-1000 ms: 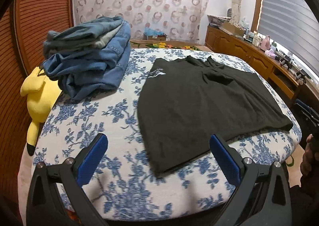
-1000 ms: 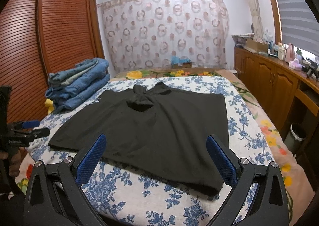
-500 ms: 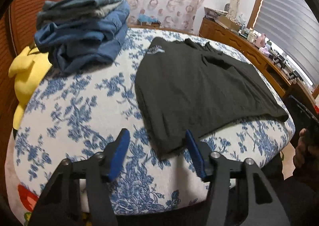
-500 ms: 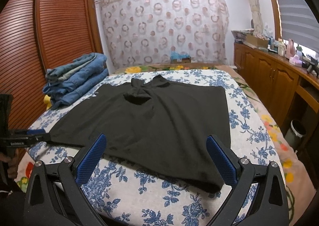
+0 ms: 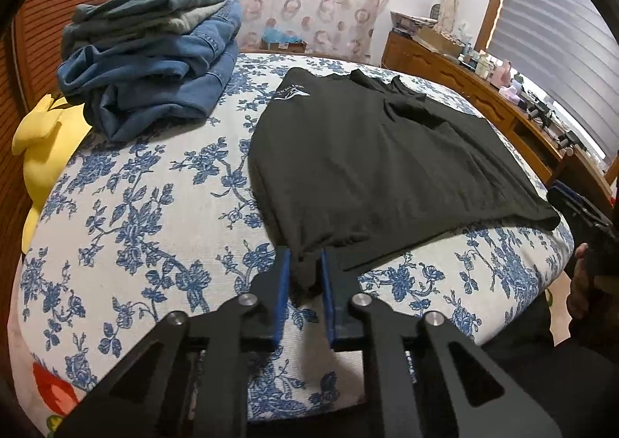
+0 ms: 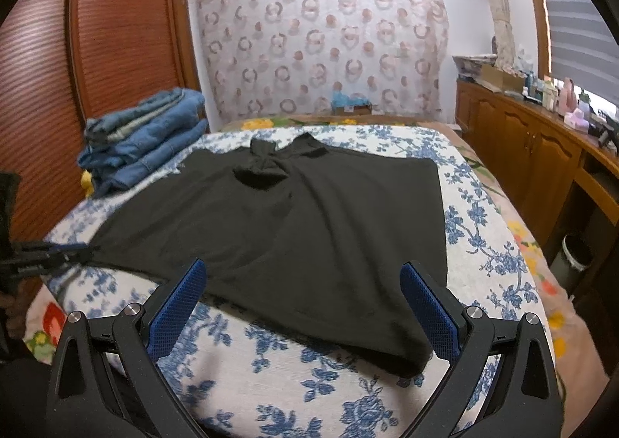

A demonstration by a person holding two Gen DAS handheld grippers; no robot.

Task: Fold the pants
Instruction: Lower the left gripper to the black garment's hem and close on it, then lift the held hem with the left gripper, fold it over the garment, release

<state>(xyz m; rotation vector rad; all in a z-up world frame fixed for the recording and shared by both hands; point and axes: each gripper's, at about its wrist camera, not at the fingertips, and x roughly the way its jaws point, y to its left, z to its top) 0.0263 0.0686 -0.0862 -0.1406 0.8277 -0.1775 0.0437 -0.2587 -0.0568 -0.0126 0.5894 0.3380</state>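
Black pants [image 5: 371,163] corner pinched by left gripper [image 5: 303,275].

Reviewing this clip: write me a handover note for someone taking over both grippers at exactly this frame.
Left gripper: shut on the near left corner of the black pants, which lie spread flat on the floral bed.
Right gripper: open, hovering over the near right hem, not yet gripping.
Folded jeans pile sits at the far left of the bed, apart from the pants.
Done: one corner pinched.
Left: likely close the right gripper on the other near corner, then lift both and make the first fold; no fold exists yet.
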